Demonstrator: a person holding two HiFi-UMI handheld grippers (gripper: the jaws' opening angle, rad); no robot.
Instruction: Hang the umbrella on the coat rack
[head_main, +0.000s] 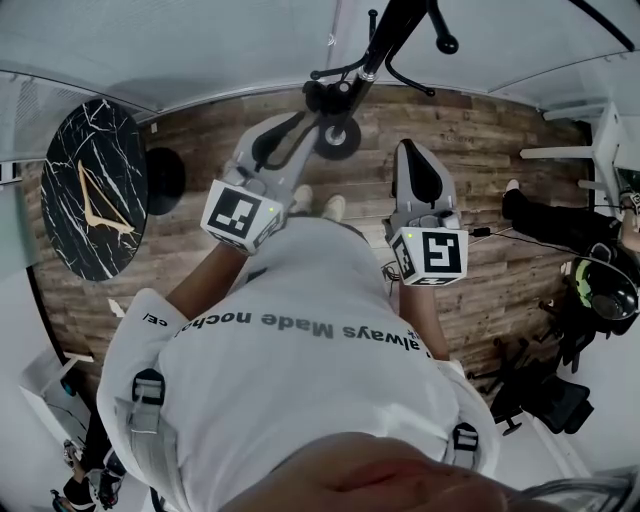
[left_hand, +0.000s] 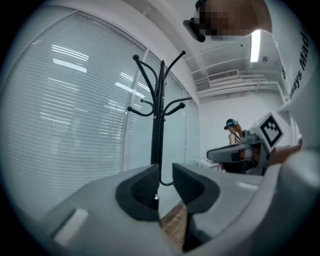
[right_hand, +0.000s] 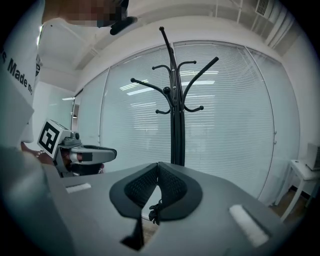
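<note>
The right claw (right_hand: 158, 166) is pressed together, and a knot of black cord (right_hand: 155, 210) hangs pinched at the foot of its pads. I take it for the umbrella's strap, though the umbrella itself shows in no view. The left claw (left_hand: 164, 172) is all but closed, with only a thin slit between its pads. The coat rack (right_hand: 175, 131) stands upright on the wooden floor (head_main: 200, 140) by the blinds (right_hand: 235, 115), ahead of both claws, its hooks (right_hand: 200, 75) bare. Nothing is hung yet, and the strap still has to reach a hook.
</note>
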